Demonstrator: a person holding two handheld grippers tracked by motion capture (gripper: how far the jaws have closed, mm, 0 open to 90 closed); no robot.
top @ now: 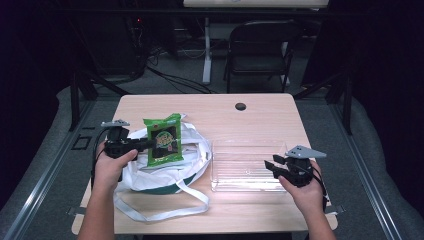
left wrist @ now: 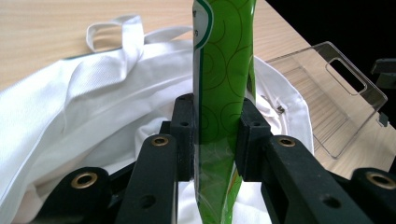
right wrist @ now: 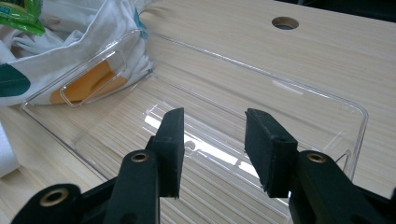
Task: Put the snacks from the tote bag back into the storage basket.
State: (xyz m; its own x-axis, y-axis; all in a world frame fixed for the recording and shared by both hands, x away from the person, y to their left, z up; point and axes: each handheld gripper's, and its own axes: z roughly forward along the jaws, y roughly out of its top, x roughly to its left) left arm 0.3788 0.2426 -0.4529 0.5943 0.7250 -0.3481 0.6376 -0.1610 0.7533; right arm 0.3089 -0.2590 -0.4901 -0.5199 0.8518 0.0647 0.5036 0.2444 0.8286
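Both forearms enter from the near edge of the table (top: 260, 102), each hand carrying a gripper. At the left side, the left gripper (top: 148, 145) has its jaws pressed against the two faces of a green snack packet (top: 163, 140), pinching it near its lower sealed end; in the left gripper view the packet (left wrist: 224, 84) rises straight up between the pads, so its long axis runs along the jaws and away from the hand. The packet is held above the open mouth of a white tote bag (top: 190, 167), which lies slumped toward the near left corner with its straps trailing to the near edge. Just beside the bag, toward the right side of the table, sits a clear plastic bin (top: 248, 169), empty. The right gripper (top: 270, 166) hovers at the bin's near right corner with jaws spread and nothing between them; in the right gripper view (right wrist: 212, 142) the pads frame the bin floor (right wrist: 224, 154). Judged from this layout, the bin lies to the right of the held packet, so the left hand is the carrying hand, and the transfer likely runs sideways over the bag's rim.
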